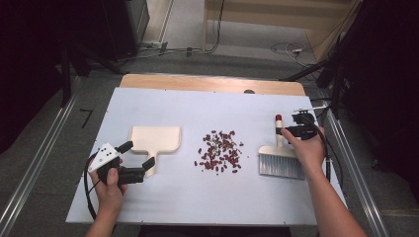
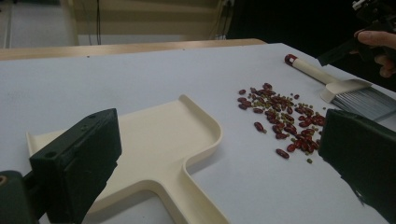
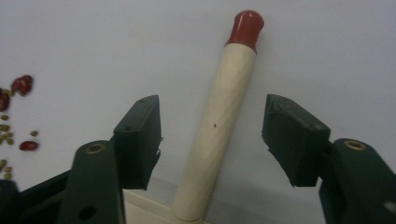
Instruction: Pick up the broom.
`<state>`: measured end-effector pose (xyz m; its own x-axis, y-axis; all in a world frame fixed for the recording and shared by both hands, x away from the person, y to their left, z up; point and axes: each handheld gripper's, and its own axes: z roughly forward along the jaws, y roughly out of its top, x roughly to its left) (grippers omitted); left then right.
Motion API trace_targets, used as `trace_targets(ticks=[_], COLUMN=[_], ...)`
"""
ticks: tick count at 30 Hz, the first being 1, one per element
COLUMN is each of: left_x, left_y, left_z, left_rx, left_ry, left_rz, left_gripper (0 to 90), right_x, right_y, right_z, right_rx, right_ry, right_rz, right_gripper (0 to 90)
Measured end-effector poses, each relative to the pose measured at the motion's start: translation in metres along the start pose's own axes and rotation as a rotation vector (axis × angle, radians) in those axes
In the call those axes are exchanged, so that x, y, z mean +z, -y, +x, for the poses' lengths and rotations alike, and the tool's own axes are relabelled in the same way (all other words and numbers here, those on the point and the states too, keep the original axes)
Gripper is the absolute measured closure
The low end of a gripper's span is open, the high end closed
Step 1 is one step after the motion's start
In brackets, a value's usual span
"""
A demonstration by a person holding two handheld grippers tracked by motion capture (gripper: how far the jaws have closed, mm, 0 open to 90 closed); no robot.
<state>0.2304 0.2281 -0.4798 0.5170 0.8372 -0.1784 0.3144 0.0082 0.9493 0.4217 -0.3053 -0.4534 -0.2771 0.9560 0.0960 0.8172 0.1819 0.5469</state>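
A cream dustpan (image 1: pixel 155 139) (image 2: pixel 154 140) lies flat on the left of the white table (image 1: pixel 197 197). My left gripper (image 1: pixel 138 154) (image 2: pixel 219 161) stands open just above and beside the pan's handle, touching nothing. A pile of red beans (image 1: pixel 220 150) (image 2: pixel 280 114) sits at the table's middle. On the right lies a hand brush (image 1: pixel 280 160) (image 2: pixel 345 91) with grey bristles. Its cream, red-tipped handle (image 3: pixel 219 121) runs between the jaws of my right gripper (image 1: pixel 285 129) (image 3: pixel 212 140). A gap shows on both sides of the handle, so the pads do not press on it.
Small greenish grains (image 3: pixel 5 128) are mixed in with the beans. A wooden strip (image 1: pixel 212 83) borders the table's far edge. Metal rails (image 1: pixel 34 163) run along both sides, and cables lie on the floor beyond.
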Motion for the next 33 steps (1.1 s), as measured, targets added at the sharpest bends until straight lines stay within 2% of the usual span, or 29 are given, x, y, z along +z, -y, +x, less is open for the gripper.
trace_targets(ticks=[1,2,5,8,12,14,15,19,21,27,30,32,33], left_x=[0.000,0.000,0.000,0.000,0.001,0.001,0.001,0.001,0.002,0.002,0.002,0.003,0.003], left_y=[0.000,0.000,0.000,0.000,0.000,0.000,0.000,0.000,0.000,0.000,-0.001,-0.001,-0.001], left_z=[0.000,0.000,0.000,0.000,0.000,-0.001,-0.001,-0.001,-0.002,-0.003,-0.003,-0.004,-0.004], left_rx=[0.000,0.002,0.001,0.001,0.002,0.001,0.001,0.004,0.006,0.010,0.014,0.016,0.017], left_ry=[0.001,0.001,0.002,0.002,0.002,0.001,0.002,0.005,0.006,0.006,0.010,0.011,0.012], left_rz=[0.001,0.002,0.002,0.002,0.002,0.003,0.002,0.005,0.005,0.006,0.005,0.005,0.005], left_gripper=[0.0,0.0,0.0,0.0,0.0,0.0,0.0,0.0,0.0,0.0,0.0,0.0,0.0], right_x=[0.000,0.001,0.004,0.007,0.013,0.014,0.016,0.020,0.021,0.024,0.025,0.026,0.026], right_y=[0.000,0.000,0.000,0.000,0.001,0.001,0.002,0.004,0.004,0.002,-0.002,-0.006,-0.007], right_z=[0.000,0.001,0.005,0.008,0.007,0.008,0.009,0.011,0.011,0.026,0.025,0.023,0.020], right_rx=[0.000,-0.018,0.029,0.025,0.057,0.056,0.056,0.064,0.061,0.017,0.018,0.044,0.076], right_ry=[0.000,0.009,0.009,0.036,0.040,0.046,0.047,0.065,0.068,0.167,0.164,0.147,0.137], right_rz=[0.000,0.012,0.038,0.073,0.112,0.118,0.138,0.179,0.180,0.221,0.243,0.265,0.266], right_gripper=[41.0,45.1,49.9,55.5,56.4,56.8,59.5,60.4,60.5,60.9,63.9,65.8,68.9])
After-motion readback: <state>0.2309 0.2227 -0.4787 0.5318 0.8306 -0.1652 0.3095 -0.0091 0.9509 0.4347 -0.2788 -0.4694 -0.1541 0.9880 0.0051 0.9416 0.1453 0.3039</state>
